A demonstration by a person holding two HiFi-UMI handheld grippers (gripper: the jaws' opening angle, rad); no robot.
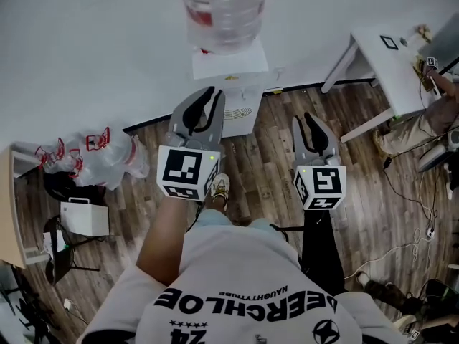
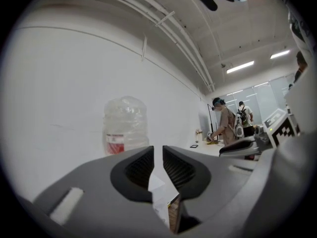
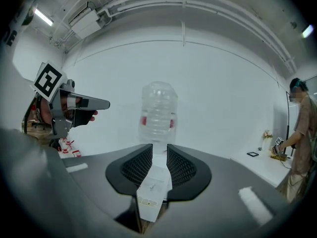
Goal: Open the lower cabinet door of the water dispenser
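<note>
The white water dispenser [image 1: 231, 69] stands against the wall ahead of me, with a clear bottle [image 1: 222, 9] on top. Its front [image 1: 241, 115] faces me; I cannot make out the lower door from above. My left gripper [image 1: 213, 93] points level at the dispenser, short of it, jaws a narrow gap apart and empty. My right gripper [image 1: 307, 117] is held further right and further back, also slightly open and empty. The left gripper [image 2: 157, 150] frames the bottle [image 2: 125, 125] to its left. Between the right gripper's [image 3: 159, 148] jaws show the bottle [image 3: 158, 114] and dispenser body [image 3: 152, 187].
A white table [image 1: 387, 59] stands at the right with a person [image 1: 419, 124] beside it. Cables [image 1: 416, 244] trail over the wood floor at the right. A wrapped pack of water bottles [image 1: 100, 156] and a small white box [image 1: 84, 217] lie at the left.
</note>
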